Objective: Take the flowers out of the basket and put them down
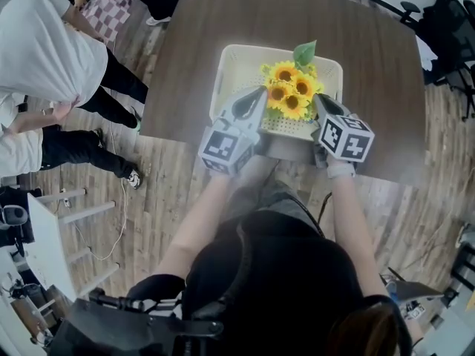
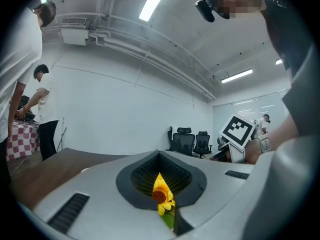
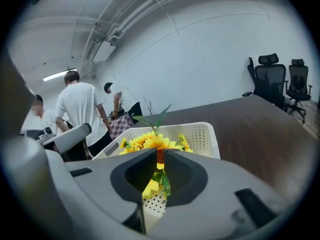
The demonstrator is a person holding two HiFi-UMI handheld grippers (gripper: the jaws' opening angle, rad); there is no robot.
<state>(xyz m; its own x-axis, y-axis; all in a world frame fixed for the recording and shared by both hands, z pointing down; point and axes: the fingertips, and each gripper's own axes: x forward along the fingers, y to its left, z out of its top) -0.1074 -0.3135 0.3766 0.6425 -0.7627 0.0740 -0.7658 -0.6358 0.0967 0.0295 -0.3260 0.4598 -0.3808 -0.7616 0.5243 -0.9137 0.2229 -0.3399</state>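
The left claw (image 1: 251,104) is pressed nearly together, with a sunflower showing through its thin slit. The right claw (image 1: 319,101) stands slightly spread, its tips just beside the blooms and squeezing nothing. Between them the flowers (image 1: 288,91) — yellow sunflowers with a green leaf — sit in the white basket (image 1: 237,65), toward its near edge, on the brown desk (image 1: 371,65).

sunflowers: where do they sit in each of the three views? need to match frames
Head view: sunflowers upper centre, inside the basket.
Left gripper view: sunflowers low centre, one bloom only, showing in the slit between the jaws.
Right gripper view: sunflowers centre, just above the jaws, inside the basket.
Shared landmark: the table, at left in the left gripper view and at right in the right gripper view.
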